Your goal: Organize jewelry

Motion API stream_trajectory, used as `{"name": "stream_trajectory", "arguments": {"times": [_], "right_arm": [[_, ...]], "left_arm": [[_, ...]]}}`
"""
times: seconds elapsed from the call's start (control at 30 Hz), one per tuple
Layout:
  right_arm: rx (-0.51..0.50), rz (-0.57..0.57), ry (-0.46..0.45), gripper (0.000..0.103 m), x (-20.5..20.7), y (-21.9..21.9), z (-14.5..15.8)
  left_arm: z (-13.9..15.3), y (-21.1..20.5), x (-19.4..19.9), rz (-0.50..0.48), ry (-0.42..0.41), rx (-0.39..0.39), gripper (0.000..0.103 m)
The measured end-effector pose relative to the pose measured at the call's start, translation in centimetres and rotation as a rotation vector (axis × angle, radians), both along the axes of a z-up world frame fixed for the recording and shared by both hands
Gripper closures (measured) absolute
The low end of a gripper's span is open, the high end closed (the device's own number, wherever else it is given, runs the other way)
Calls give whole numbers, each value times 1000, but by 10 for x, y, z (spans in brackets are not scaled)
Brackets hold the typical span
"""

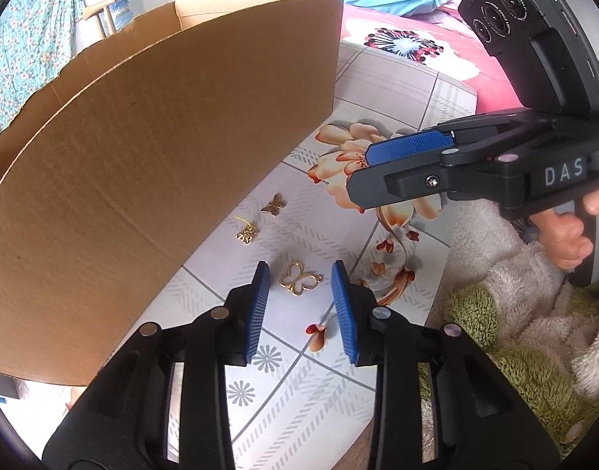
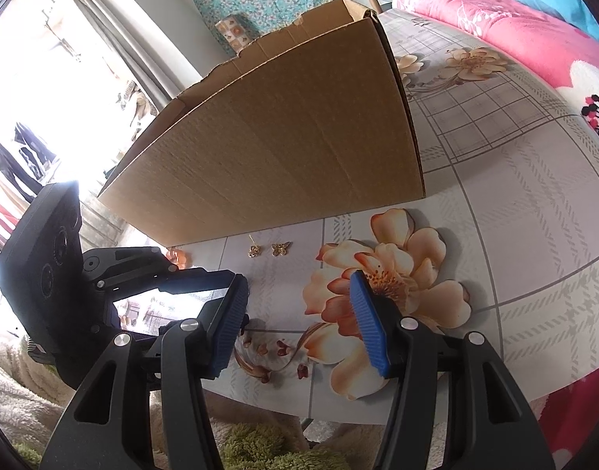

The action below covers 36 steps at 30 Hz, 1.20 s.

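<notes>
A gold open-wire butterfly charm lies flat on the flowered tablecloth, right between the two blue pads of the left gripper. The pads stand apart on either side of it and do not press on it; whether the tips touch the cloth cannot be told. Just beyond it, nearer the cardboard box, lie a small gold flower piece with a pin and a smaller solid gold butterfly. The box stands upright close behind all three.

The right gripper hangs over the big orange flower print, its jaws apart and empty, well clear of the jewelry.

The likely trouble is the charm itself: it is thin, flat and slick, so closing pads may slide over it, flick it sideways toward the other pieces, or pinch a fold of cloth instead. A tilted grip may catch only one wing, and the charm could drop before reaching the box.

Counted: three pieces of jewelry in the left view, two of them showing in the right view; one box; two grippers; one hand visible, on the right gripper's handle.
</notes>
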State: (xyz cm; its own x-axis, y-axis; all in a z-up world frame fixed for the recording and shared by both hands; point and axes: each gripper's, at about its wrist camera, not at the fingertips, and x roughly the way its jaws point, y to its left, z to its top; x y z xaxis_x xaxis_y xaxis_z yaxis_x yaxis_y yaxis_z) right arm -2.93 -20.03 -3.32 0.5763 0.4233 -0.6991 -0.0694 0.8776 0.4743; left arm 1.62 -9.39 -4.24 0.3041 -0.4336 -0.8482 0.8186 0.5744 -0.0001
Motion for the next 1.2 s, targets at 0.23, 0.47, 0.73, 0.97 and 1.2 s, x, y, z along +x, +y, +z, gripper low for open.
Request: {"name": "stream_trajectory", "arguments": {"times": [0.23, 0.47, 0.73, 0.97, 1.2], "right_arm": [[15, -9, -6, 50, -1, -2, -1], [19, -14, -8, 50, -3, -8, -2], [18, -21, -10, 50, -3, -8, -2], [13, -39, -16, 50, -7, -15, -2], [-24, -18, -22, 50, -3, -8, 2]], "left_arm": [[0, -2, 1, 18, -16, 12, 84], [0, -1, 0, 46, -23, 0, 84], [3, 0, -3, 44, -42, -8, 84], [13, 10, -6, 88, -50, -57, 84], [29, 35, -6, 212, -60, -172, 84]]}}
